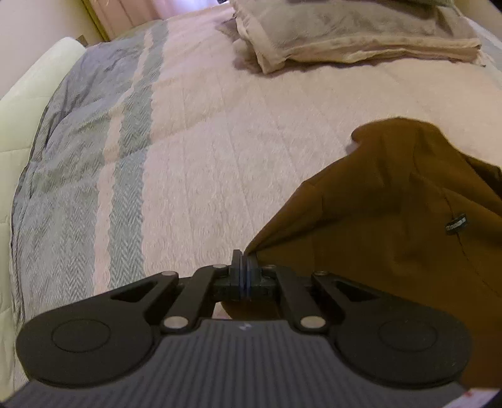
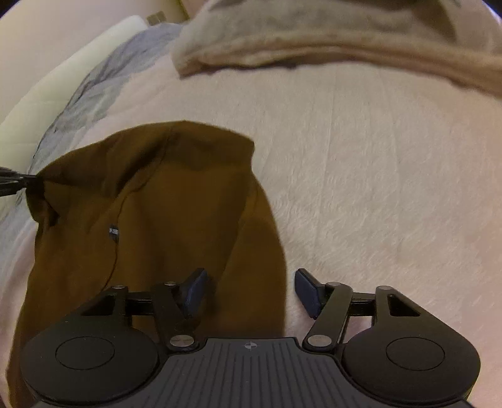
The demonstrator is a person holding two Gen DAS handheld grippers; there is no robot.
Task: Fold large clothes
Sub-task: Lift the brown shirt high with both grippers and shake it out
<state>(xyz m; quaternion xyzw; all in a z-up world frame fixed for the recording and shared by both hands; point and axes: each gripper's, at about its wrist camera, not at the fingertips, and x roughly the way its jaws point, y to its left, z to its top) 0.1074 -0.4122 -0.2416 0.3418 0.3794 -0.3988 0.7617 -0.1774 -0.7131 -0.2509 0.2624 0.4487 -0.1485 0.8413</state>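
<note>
Left claw (image 1: 244, 266) pinching brown garment (image 1: 392, 226); black tag (image 1: 456, 223) unreadable.

Garment (image 2: 150, 219) on bedspread (image 2: 360, 157); folded blanket (image 2: 313, 40) behind it.

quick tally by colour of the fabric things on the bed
brown: 1, garment, pinched by the left tool
beige: 1, folded blanket
pink with grey stripes: 1, bedspread
total: 3
</note>
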